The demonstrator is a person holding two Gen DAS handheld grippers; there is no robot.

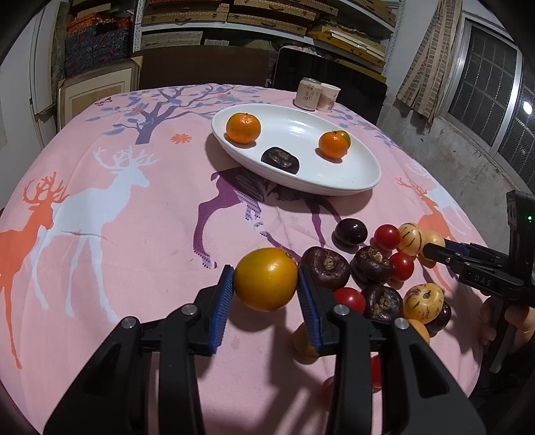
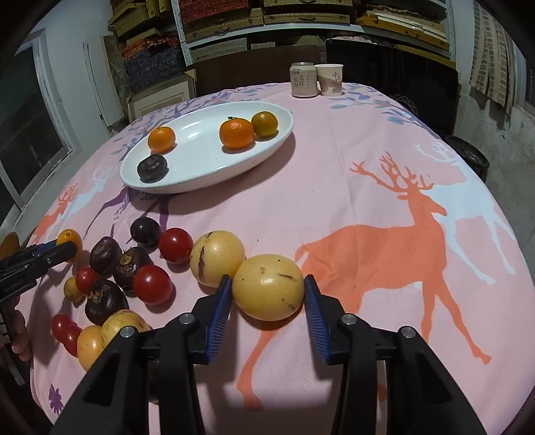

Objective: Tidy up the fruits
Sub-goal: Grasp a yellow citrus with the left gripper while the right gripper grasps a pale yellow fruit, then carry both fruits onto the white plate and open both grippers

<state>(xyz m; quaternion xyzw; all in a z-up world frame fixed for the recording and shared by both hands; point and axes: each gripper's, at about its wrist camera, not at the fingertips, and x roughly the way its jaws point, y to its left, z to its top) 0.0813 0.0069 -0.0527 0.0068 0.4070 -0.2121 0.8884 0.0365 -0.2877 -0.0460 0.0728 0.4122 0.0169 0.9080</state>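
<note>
Four fruits already in white oval ceramic dish (image 1: 351, 187); left gripper (image 1: 265, 282) clamping round orange-yellow fruit (image 1: 265, 279), right gripper (image 2: 267, 291) clamping pale yellow speckled fruit (image 2: 267, 287); mixed pile (image 1: 381, 271) near table's front edge left.

Behind the round desk under its pink deer-printed cloth (image 2: 367, 140) stand metal shelves (image 2: 301, 20) stacked with flat woven boxes. Two dark chair backs (image 1: 329, 75) face the far edge. A barred window (image 1: 495, 93) sits in a stained grey concrete wall (image 1: 434, 147).
</note>
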